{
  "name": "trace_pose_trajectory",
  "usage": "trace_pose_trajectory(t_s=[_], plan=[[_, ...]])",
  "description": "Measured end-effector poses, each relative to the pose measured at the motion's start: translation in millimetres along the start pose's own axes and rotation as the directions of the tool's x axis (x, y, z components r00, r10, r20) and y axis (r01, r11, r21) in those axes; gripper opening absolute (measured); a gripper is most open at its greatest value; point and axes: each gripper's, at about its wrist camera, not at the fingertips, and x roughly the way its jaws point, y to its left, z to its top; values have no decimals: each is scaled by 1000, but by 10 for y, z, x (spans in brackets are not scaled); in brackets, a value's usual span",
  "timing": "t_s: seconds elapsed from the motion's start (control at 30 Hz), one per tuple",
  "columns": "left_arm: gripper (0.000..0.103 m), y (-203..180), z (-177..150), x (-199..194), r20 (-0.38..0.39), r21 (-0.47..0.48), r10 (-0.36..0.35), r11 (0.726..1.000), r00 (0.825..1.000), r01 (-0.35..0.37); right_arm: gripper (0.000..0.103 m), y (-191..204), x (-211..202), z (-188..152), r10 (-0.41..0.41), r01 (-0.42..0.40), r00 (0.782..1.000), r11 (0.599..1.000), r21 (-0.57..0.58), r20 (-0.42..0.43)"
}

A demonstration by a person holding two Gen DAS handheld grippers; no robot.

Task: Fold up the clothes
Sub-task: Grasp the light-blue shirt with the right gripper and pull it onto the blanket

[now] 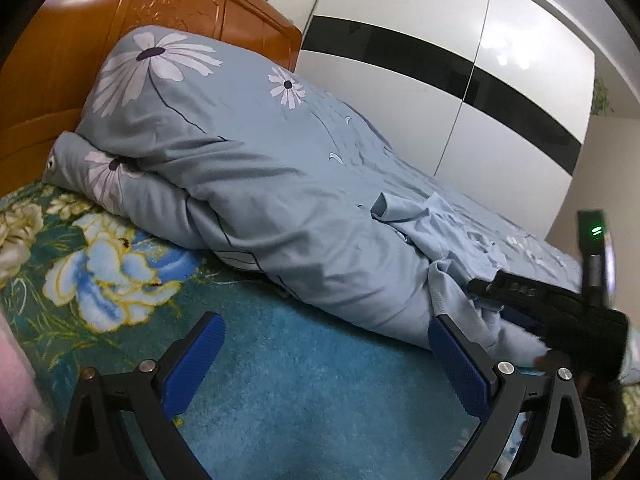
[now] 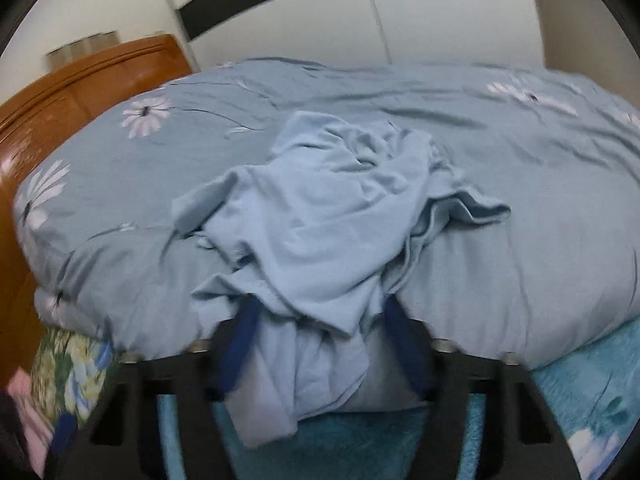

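Pale blue shirt [image 2: 320, 216] lies crumpled on a grey-blue daisy-print quilt [image 2: 500, 200], its lower edge spilling off the quilt front toward the teal blanket [image 2: 592, 364] beneath. Right gripper [image 2: 320, 344] sits at that edge, blue pads on either side of a bunch of cloth with fabric between them; the picture is blurred, so whether the pads press on it I cannot tell. Left gripper [image 1: 328, 364] hovers over the blanket [image 1: 300, 380], fingers spread wide, holding nothing; its right pad is just beside the shirt [image 1: 460, 288]. Wooden headboard [image 1: 52, 60] behind the quilt [image 1: 240, 160]; white wardrobe [image 1: 400, 20] with a black band beyond
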Motion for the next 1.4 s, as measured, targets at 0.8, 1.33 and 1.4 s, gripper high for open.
trace_pose_trajectory(t_s=[0.8,1.33,1.4], plan=[[103,-335,-280,-404,-93,106,-120,986,988,130,12,-1431,-2136,-732,342,-340,940,937,75,-7],[103,-937,-1429,-1693,-371,183,-189,945,909,271,12,-2636,-4114,-2278,209,-195,974,970,147,-85],[103,-1071,-1510,-1847,-392,196,-210,932,896,304,12,-2839,-4278,-2350,172,-160,983,973,168,-60]])
